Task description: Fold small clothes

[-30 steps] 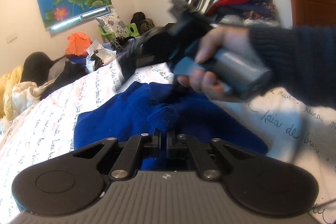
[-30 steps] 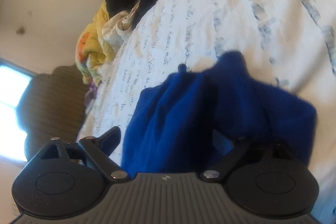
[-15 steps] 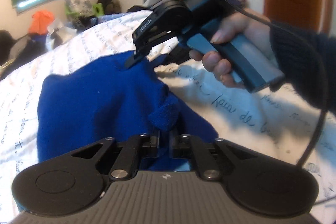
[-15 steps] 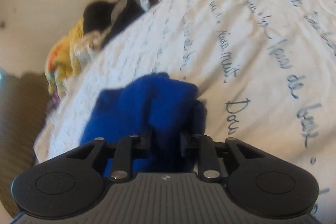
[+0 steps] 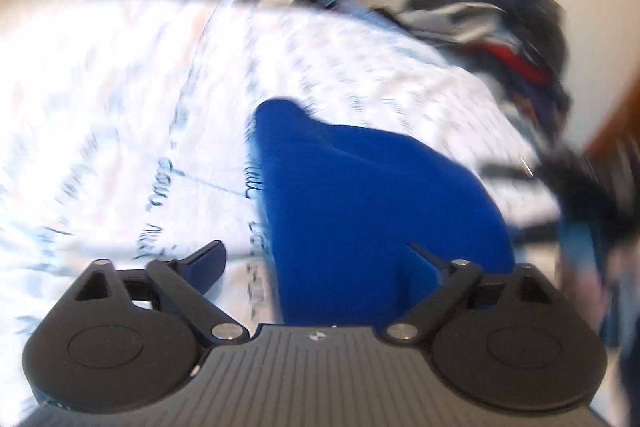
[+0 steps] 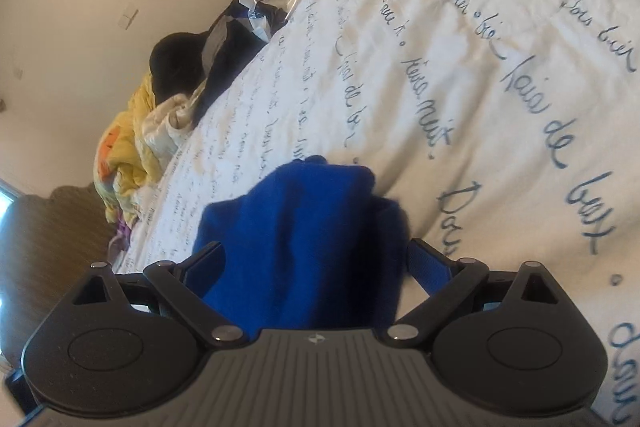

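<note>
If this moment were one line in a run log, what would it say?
task: fold small clothes | blue garment: on bedspread | left gripper: opening, not gripping | right gripper: opening, garment between, unpinched

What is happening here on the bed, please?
A person with a handheld gripper in each hand is folding a small blue garment on a white bedspread printed with handwriting. Both the left gripper and the right gripper are opening, and the garment lies loose between their fingers. Other clothes are piled along the bed's edge.
</note>
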